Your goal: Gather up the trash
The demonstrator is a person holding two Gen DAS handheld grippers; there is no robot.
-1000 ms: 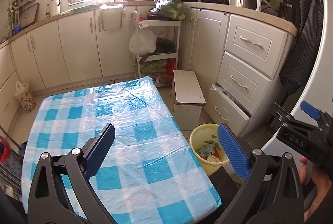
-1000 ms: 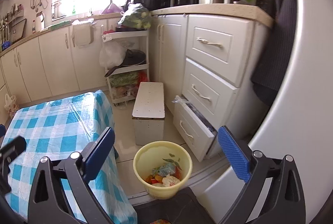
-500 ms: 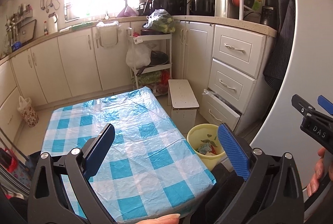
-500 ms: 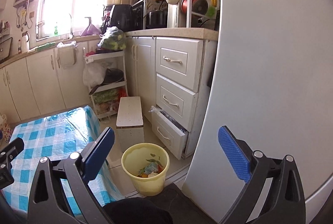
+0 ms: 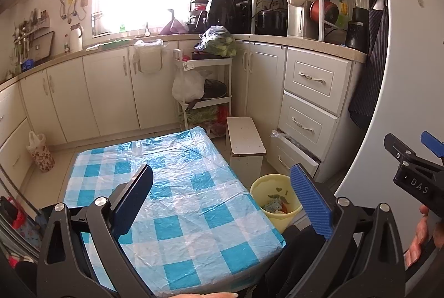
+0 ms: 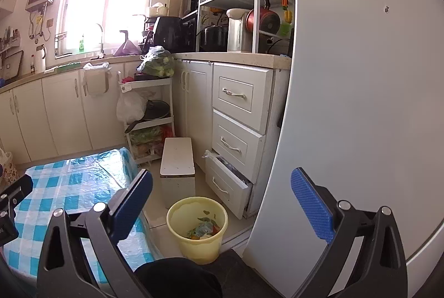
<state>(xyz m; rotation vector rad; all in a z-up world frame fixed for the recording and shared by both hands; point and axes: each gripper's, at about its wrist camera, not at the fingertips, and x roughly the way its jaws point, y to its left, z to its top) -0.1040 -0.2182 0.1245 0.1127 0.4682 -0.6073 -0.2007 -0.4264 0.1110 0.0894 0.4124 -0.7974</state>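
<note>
Both your grippers, left gripper (image 5: 222,199) and right gripper (image 6: 222,201), have fingers spread wide, holding nothing. Trash (image 6: 204,230) lies in the yellow bin (image 6: 197,242), low in the middle, between the right fingers.

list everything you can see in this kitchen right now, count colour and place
table: 1, blue-and-white checked plastic cover, middle of floor
bin: 1, yellow, on floor beside table, scraps inside
stool: 1, white, between cart and drawers
drawers: 3, white, bottom one part open
cart: 1, white, against cabinets, bags on it
bag of greens: 1, clear, on cart top
fridge: 1, white, far right
pot: 1, red, hanging on counter rack
kettle: 1, silver, on counter
left gripper: 1, black with blue pads, open, empty
right gripper: 1, same, open, empty
</note>
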